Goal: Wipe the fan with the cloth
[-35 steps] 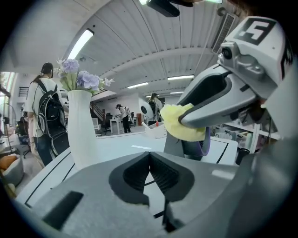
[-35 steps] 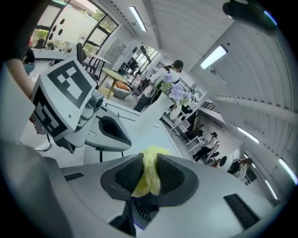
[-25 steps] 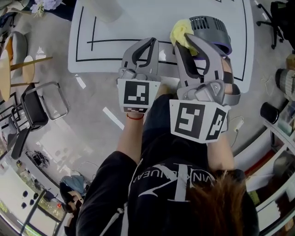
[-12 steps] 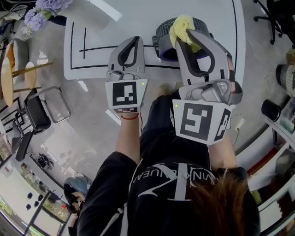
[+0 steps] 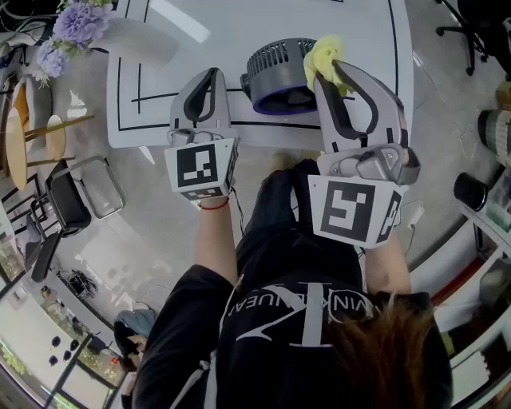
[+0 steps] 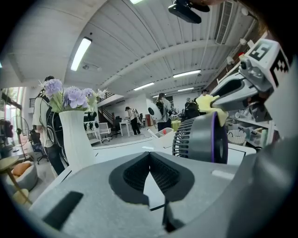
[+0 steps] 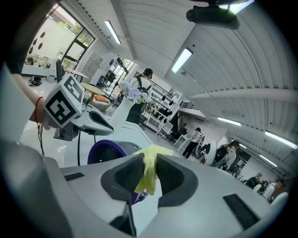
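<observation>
A grey round fan (image 5: 279,73) with a purple ring stands on the white table (image 5: 255,24), near its front edge. My right gripper (image 5: 329,64) is shut on a yellow cloth (image 5: 322,56) and holds it over the fan's upper right rim. In the right gripper view the cloth (image 7: 150,172) hangs pinched between the pads, with the fan's purple ring (image 7: 106,153) just behind. My left gripper (image 5: 209,76) is shut and empty, left of the fan. The left gripper view shows the fan (image 6: 200,139) ahead to the right, with the cloth (image 6: 209,103) on top of it.
A white vase (image 5: 136,40) with purple flowers (image 5: 72,32) lies toward the table's far left; in the left gripper view the vase (image 6: 77,139) stands left of the fan. Black lines mark the tabletop. A chair (image 5: 72,192) and stools stand on the floor at the left.
Both grippers have shifted along the table, the right one carrying the cloth from the fan's left side across to its upper right rim. The left gripper stays shut.
</observation>
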